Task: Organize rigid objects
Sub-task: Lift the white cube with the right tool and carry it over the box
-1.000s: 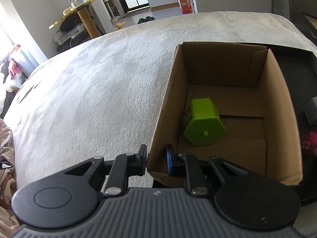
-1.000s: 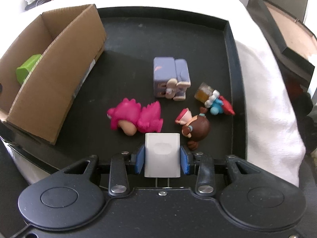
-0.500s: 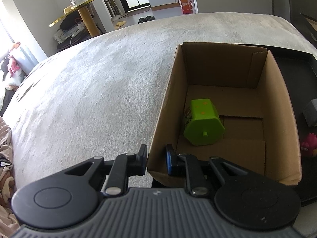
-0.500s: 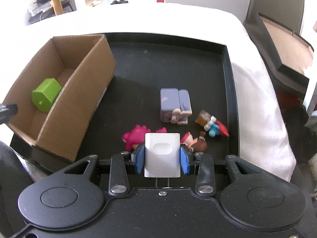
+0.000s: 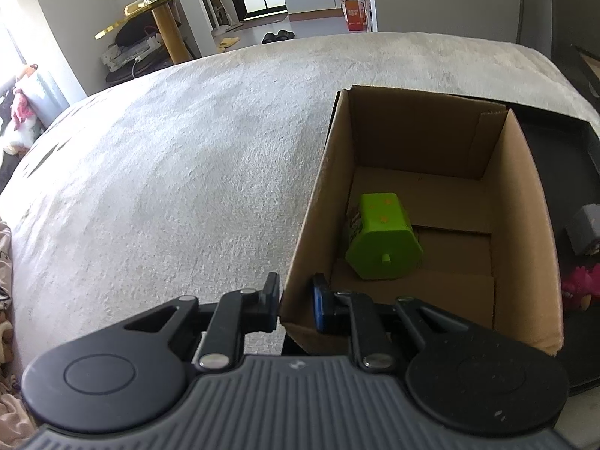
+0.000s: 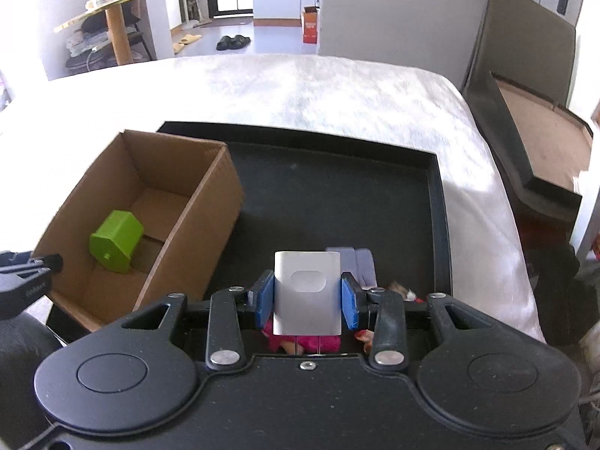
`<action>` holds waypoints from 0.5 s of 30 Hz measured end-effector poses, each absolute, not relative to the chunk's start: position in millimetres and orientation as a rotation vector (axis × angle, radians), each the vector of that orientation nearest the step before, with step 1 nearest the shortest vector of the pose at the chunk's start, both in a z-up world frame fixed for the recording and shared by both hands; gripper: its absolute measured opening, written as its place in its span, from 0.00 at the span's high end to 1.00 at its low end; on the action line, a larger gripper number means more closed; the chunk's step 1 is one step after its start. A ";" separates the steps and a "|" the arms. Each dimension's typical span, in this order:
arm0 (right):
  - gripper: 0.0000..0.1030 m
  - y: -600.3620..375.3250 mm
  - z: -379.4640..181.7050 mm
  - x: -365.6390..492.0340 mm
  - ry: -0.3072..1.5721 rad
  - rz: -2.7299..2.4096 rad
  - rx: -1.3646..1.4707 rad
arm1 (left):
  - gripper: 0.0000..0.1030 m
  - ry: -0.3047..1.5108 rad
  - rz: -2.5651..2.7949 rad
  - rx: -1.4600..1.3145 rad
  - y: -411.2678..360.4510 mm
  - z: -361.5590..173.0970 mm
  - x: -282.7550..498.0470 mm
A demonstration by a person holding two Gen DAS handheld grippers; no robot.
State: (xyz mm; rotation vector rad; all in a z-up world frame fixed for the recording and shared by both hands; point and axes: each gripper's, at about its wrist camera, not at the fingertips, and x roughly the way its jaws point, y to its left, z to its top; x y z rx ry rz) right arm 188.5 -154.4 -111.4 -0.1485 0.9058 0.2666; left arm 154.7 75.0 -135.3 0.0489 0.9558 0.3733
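Gripping the near left corner wall of the cardboard box (image 5: 521,225), the left hand-held gripper (image 5: 296,302) pinches it between its fingers. The right hand-held gripper (image 6: 307,298) clamps a white charger (image 6: 307,292) above the black tray (image 6: 337,195), long axis pointing forward, prongs toward the camera. A green toy (image 6: 116,242) lies on its side in the box.

Pink toy (image 6: 300,343) and small figures (image 6: 401,292) mostly hidden behind white block (image 6: 307,292); pink toy cut off beside cardboard box (image 5: 525,225).
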 end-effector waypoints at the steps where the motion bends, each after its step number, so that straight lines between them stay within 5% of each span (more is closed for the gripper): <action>1: 0.64 -151.9 -110.0 189.0 0.902 0.270 -0.151 | 0.84 0.954 0.372 0.042 75.6 -135.2 154.3; 15: 0.64 -119.9 -91.7 197.6 0.847 0.322 -0.211 | 0.85 0.946 0.358 -0.042 85.7 -134.5 152.3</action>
